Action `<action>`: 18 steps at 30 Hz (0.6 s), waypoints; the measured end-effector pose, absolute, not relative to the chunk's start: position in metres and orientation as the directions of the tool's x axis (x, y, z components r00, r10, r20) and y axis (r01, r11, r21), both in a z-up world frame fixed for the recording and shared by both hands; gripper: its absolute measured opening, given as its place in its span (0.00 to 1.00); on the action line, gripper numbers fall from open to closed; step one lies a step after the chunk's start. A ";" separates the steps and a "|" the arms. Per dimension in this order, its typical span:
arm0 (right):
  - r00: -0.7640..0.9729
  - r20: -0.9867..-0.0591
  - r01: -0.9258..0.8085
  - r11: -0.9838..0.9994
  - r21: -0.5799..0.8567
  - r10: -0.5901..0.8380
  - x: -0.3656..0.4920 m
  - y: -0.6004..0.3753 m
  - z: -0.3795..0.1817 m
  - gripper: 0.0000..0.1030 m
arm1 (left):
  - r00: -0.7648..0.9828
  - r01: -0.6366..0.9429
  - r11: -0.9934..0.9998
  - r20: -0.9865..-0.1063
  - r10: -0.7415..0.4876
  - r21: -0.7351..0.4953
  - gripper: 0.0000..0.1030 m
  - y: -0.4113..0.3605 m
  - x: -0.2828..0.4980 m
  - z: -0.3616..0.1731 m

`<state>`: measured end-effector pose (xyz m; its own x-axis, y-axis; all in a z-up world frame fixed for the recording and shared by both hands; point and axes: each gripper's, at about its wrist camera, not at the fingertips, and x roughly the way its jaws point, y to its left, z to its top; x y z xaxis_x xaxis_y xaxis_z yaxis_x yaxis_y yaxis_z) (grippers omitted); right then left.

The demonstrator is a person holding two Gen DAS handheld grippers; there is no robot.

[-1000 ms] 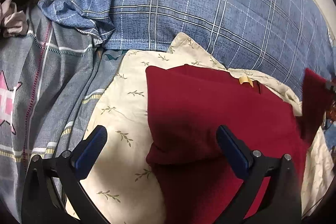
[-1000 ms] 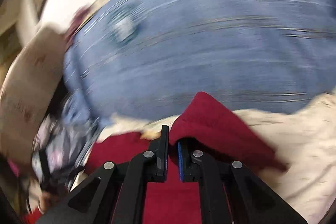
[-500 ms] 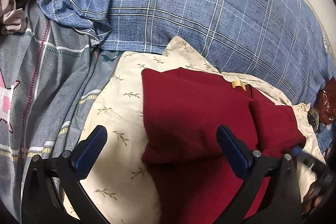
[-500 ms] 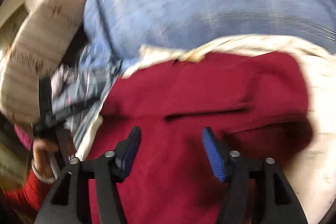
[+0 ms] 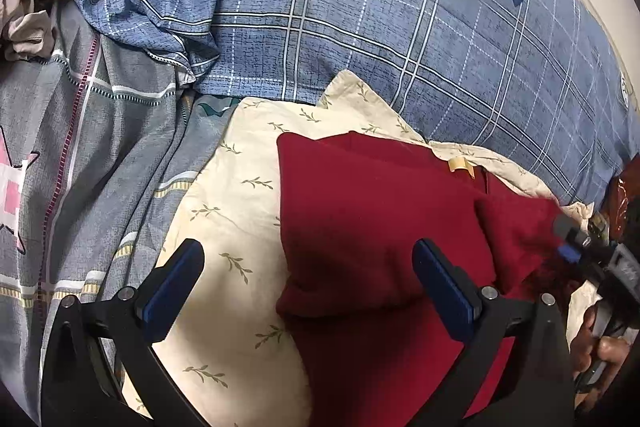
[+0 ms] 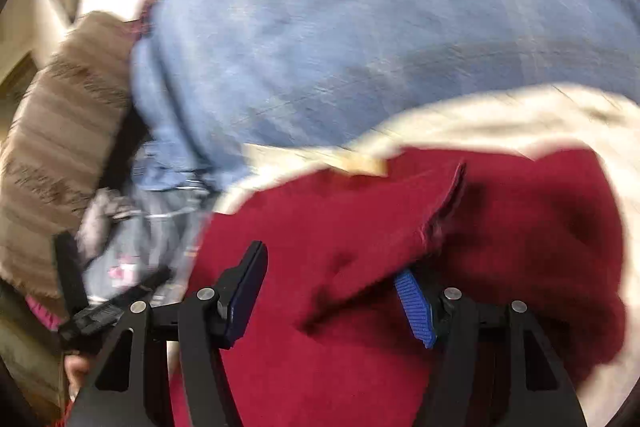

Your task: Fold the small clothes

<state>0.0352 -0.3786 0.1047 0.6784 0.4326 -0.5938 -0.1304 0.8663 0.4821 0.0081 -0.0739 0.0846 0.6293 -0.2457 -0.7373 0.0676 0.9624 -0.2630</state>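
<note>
A dark red garment (image 5: pixel 372 227) lies partly folded on a cream cloth with leaf print (image 5: pixel 240 195). A small tan label (image 5: pixel 460 163) shows at its far edge. My left gripper (image 5: pixel 308 279) is open and empty, hovering over the garment's left edge. In the blurred right wrist view the red garment (image 6: pixel 360 267) fills the lower half, with a folded flap (image 6: pixel 520 227) on the right. My right gripper (image 6: pixel 332 291) is open, its jaws astride a ridge of the red cloth. The right gripper also shows in the left wrist view (image 5: pixel 576 247), at the garment's right side.
A blue plaid pillow with a round badge (image 5: pixel 400 27) lies behind the cream cloth. A grey patterned quilt (image 5: pixel 80 147) is on the left. A brown striped cushion (image 6: pixel 52 131) stands at the left of the right wrist view.
My right gripper was shut on the red cloth's right part, carried it over onto the garment, then opened and let go. It now sits low on the cloth. The left gripper stayed still.
</note>
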 end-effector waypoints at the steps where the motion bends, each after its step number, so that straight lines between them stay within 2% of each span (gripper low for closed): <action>1: 0.674 -0.566 -0.199 0.855 0.480 0.475 0.038 -0.363 0.113 0.64 | 0.630 0.064 0.961 -0.736 -0.248 -0.269 1.00 -0.072 0.009 0.085; 4: 0.591 -0.560 -0.318 0.806 0.500 0.580 0.043 -0.327 0.117 0.64 | 0.629 0.044 0.954 -0.734 -0.257 -0.296 1.00 -0.066 0.011 0.084; 8: 0.599 -0.581 -0.273 0.822 0.500 0.552 0.029 -0.337 0.111 0.65 | 0.631 0.043 0.944 -0.723 -0.281 -0.328 1.00 -0.063 0.010 0.086; 14: 0.623 -0.630 -0.149 0.861 0.486 0.463 -0.004 -0.383 0.105 0.67 | 0.620 0.134 0.924 -0.697 -0.360 -0.358 1.00 -0.082 0.007 0.090; 16: 0.635 -0.637 -0.125 0.872 0.474 0.437 -0.016 -0.399 0.107 0.67 | 0.599 0.173 0.911 -0.694 -0.399 -0.374 0.94 -0.093 0.009 0.091; 18: 0.657 -0.626 -0.101 0.872 0.478 0.420 -0.025 -0.415 0.112 0.68 | 0.583 0.203 0.911 -0.703 -0.407 -0.358 0.92 -0.107 0.012 0.093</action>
